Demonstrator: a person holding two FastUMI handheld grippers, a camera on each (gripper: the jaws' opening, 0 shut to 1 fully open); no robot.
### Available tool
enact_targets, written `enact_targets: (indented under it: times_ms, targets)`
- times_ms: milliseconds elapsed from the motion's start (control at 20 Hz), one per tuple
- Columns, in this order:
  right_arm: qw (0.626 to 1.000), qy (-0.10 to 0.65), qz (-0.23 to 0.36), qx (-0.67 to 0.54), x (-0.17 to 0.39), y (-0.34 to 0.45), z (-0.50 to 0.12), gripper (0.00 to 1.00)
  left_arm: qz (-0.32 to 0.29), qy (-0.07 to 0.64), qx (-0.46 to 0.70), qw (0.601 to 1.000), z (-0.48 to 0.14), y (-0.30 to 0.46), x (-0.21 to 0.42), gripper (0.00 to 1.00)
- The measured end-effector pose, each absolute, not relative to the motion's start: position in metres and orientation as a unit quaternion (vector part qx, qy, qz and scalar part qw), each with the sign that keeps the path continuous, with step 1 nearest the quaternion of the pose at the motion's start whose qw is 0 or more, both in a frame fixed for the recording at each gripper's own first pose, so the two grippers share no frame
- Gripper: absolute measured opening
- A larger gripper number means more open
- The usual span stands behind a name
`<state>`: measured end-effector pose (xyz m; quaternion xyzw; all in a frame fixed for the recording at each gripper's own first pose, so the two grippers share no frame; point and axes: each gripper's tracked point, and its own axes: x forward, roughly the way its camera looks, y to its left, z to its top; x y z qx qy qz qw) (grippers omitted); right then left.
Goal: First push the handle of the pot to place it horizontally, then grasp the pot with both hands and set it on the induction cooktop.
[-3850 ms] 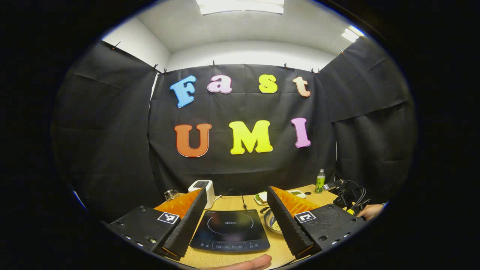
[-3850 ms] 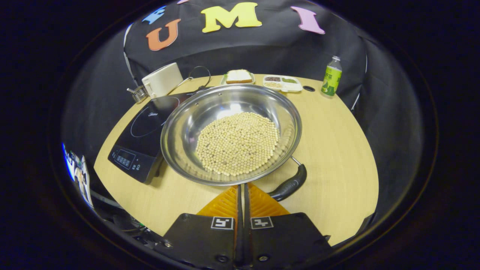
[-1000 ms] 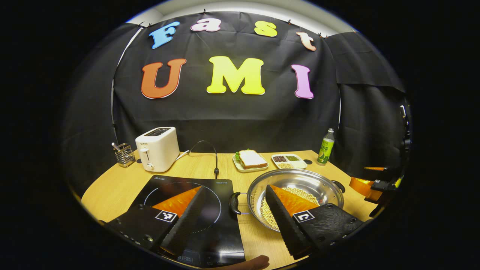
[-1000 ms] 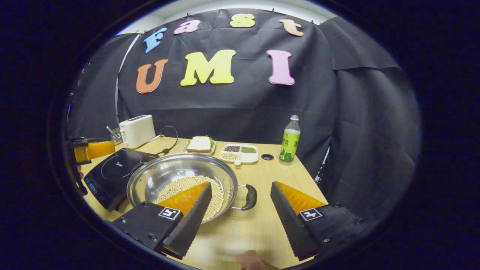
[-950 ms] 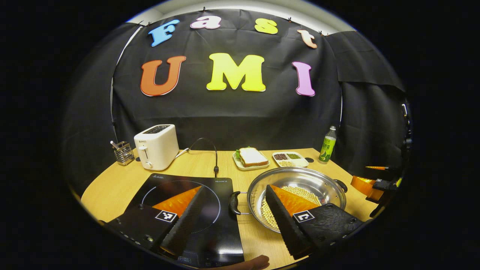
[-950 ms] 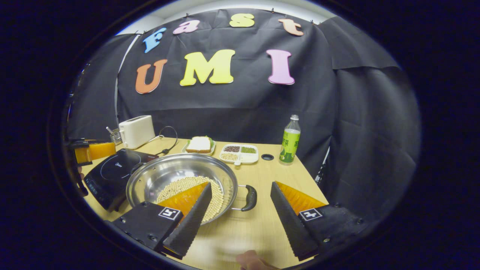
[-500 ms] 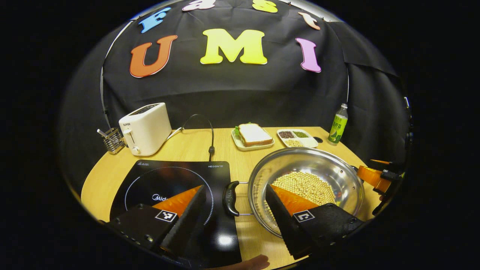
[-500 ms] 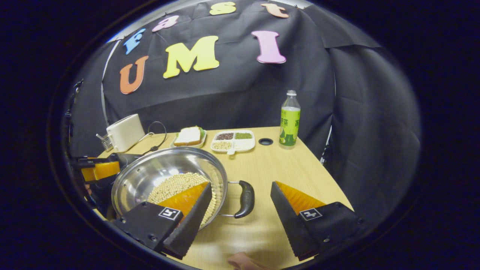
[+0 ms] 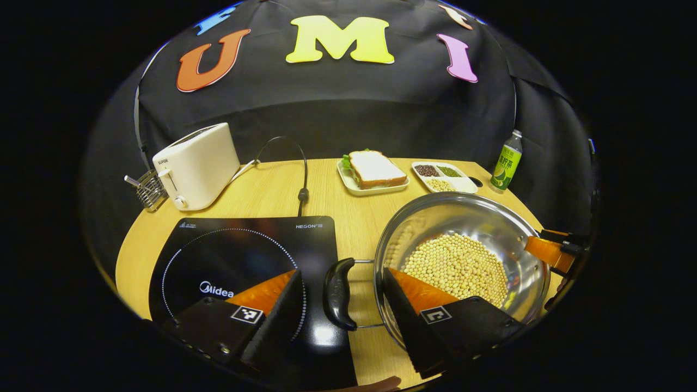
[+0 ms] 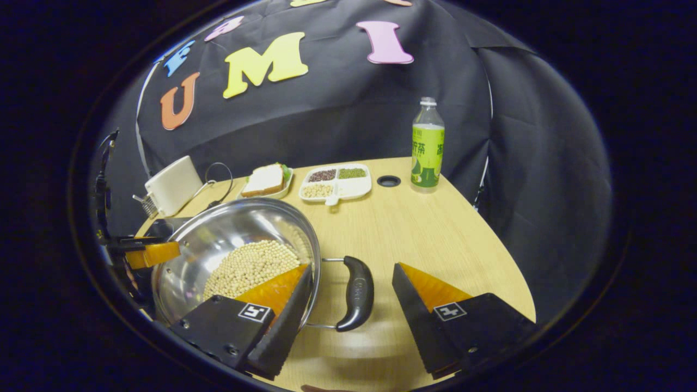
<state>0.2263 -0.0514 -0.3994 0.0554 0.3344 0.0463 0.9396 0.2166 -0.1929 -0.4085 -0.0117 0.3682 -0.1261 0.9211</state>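
Both grippers have dropped lower and closer to the pot (image 9: 463, 256) than half a second ago, so its two handles now sit between their spread fingers. Left gripper (image 9: 340, 310) has its fingers wide apart with the pot's left handle (image 9: 338, 293) in the gap, touching neither; one finger lies over the cooktop (image 9: 239, 261), the other over the pot's rim. Right gripper (image 10: 351, 313) is likewise released, its fingers straddling the right handle (image 10: 356, 294) without contact, one finger over the beans (image 10: 248, 267), the other over bare table (image 10: 435, 234). From the left gripper view the right gripper's tip peeks in at 3 o'clock by the far rim; from the right gripper view the left one shows at 9 o'clock.

Pot rests on the table just right of the cooktop, handles lying level, left and right. Printed marks on the cooktop's glass are legible.

Beyond, at 12 o'clock in the left gripper view, a sandwich (image 9: 375, 170) on a plate and a divided tray (image 9: 444, 177); a toaster (image 9: 196, 166) and a wire holder (image 9: 146, 188) at 10; a bottle (image 9: 506, 160) at 2. Black cloth walls the booth behind the wood-grain table.
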Motion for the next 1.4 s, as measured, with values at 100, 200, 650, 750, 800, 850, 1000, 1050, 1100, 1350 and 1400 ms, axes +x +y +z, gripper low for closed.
enact_targets:
  times_ms: [100, 200, 650, 750, 800, 850, 1000, 1050, 1100, 1350, 1400]
  targets:
    - [0.938, 0.338, 0.046, 0.057, 0.228, -0.050, -0.399, 0.87, -0.130, 0.370, -0.014, 0.920, -0.411, -0.194, 0.215, 0.82]
    - [0.932, 0.353, 0.045, 0.064, 0.224, -0.048, -0.404, 0.80, -0.129, 0.373, -0.018, 0.919, -0.411, -0.195, 0.216, 0.80]
    - [0.914, 0.395, 0.030, 0.089, 0.226, -0.040, -0.419, 0.68, -0.148, 0.398, -0.013, 0.905, -0.412, -0.195, 0.214, 0.77]
    - [0.913, 0.397, 0.030, 0.092, 0.224, -0.038, -0.418, 0.67, -0.152, 0.408, -0.019, 0.900, -0.409, -0.197, 0.213, 0.58]
    - [0.912, 0.399, 0.028, 0.095, 0.225, -0.037, -0.421, 0.66, -0.153, 0.413, -0.018, 0.898, -0.413, -0.199, 0.213, 0.60]
    - [0.911, 0.399, 0.025, 0.098, 0.222, -0.038, -0.418, 0.66, -0.155, 0.413, -0.015, 0.898, -0.412, -0.198, 0.212, 0.60]
    - [0.910, 0.400, 0.022, 0.104, 0.214, -0.039, -0.416, 0.64, -0.153, 0.418, -0.012, 0.895, -0.410, -0.198, 0.204, 0.57]
    - [0.910, 0.401, 0.021, 0.105, 0.211, -0.040, -0.415, 0.64, -0.152, 0.418, -0.010, 0.895, -0.409, -0.199, 0.199, 0.57]
    - [0.910, 0.402, 0.021, 0.105, 0.207, -0.042, -0.413, 0.63, -0.154, 0.413, -0.006, 0.898, -0.405, -0.199, 0.196, 0.57]
    - [0.918, 0.382, 0.018, 0.101, 0.187, -0.047, -0.381, 0.63, -0.156, 0.381, -0.002, 0.911, -0.373, -0.198, 0.181, 0.57]
    - [0.922, 0.375, 0.017, 0.098, 0.184, -0.047, -0.371, 0.64, -0.158, 0.372, -0.004, 0.915, -0.365, -0.196, 0.179, 0.56]
